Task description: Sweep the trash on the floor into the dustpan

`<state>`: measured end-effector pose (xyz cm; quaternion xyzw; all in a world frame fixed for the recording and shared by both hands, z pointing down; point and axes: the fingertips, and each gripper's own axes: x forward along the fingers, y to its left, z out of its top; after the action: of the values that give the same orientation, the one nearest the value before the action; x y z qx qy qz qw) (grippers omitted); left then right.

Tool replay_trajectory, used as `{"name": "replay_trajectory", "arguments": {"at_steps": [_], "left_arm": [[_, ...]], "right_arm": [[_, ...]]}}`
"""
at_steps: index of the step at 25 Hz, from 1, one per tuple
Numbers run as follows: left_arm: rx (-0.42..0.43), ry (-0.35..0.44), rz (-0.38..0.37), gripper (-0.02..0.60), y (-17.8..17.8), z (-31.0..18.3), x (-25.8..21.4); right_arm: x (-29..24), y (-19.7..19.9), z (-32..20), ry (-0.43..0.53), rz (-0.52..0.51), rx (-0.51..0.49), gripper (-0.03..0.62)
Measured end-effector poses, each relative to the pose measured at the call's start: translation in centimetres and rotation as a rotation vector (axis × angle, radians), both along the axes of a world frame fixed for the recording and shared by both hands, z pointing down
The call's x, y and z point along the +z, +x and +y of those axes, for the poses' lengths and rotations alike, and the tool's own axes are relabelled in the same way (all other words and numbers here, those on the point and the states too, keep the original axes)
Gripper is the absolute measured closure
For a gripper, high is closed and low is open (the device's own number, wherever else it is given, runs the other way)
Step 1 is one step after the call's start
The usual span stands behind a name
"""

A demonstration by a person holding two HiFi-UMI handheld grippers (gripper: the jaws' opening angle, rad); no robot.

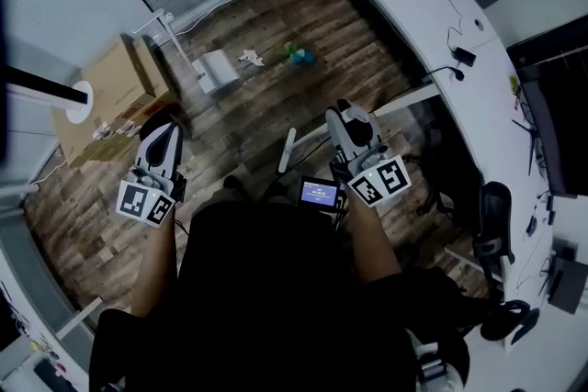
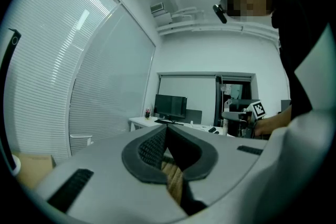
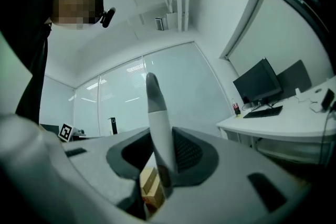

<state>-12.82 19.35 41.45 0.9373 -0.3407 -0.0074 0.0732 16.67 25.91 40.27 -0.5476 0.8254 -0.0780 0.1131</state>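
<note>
The white dustpan (image 1: pixel 219 69) lies on the wooden floor ahead of me. Right of it is a crumpled white scrap (image 1: pixel 250 59), and further right a green and blue bit of trash (image 1: pixel 299 54). My left gripper (image 1: pixel 163 128) is held level over the floor, well short of the dustpan; its jaws (image 2: pixel 167 131) are shut with nothing between them. My right gripper (image 1: pixel 342 111) is shut on a grey-white handle (image 3: pixel 153 107) that rises upright from its jaws (image 3: pixel 157 165). A white rod (image 1: pixel 288 150) slants down just left of that gripper.
A cardboard box (image 1: pixel 110 92) and a round white stand base (image 1: pixel 79 101) sit at the left wall. A long curved white desk (image 1: pixel 432 5) with cables runs along the right, with a dark chair (image 1: pixel 491 220) beside it. A small lit screen (image 1: pixel 319 193) hangs at my chest.
</note>
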Motion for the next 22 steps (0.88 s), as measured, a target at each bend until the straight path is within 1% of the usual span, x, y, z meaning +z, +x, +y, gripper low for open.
{"name": "replay_trajectory", "arguments": {"at_steps": [5,8,10,12,16,20,22], "left_arm": [[-0.006,-0.002,-0.019,0.589,1.0,-0.5,0.4],[-0.011,-0.024,-0.025,0.588,1.2,-1.5,1.2],[-0.022,-0.042,-0.025,0.588,1.0,-2.8,1.9],[-0.029,-0.058,-0.016,0.589,1.0,-4.6,2.5],[-0.014,-0.076,0.010,0.588,1.6,-8.8,3.6],[-0.017,-0.086,0.027,0.588,1.8,-13.8,3.8],[-0.007,-0.087,0.024,0.589,2.2,-16.2,3.8]], "right_arm": [[0.9,1.6,-1.1,-0.031,0.017,-0.043,0.499],[1.4,2.5,-2.1,-0.054,0.038,-0.052,0.499],[1.5,3.1,-3.2,-0.058,0.034,-0.051,0.499],[1.5,3.9,-4.6,-0.061,0.029,-0.042,0.497],[1.5,5.5,-7.9,-0.076,0.041,-0.015,0.497],[1.2,6.1,-12.1,-0.097,0.059,-0.048,0.496],[0.6,6.6,-14.2,-0.097,0.033,-0.069,0.496]]}}
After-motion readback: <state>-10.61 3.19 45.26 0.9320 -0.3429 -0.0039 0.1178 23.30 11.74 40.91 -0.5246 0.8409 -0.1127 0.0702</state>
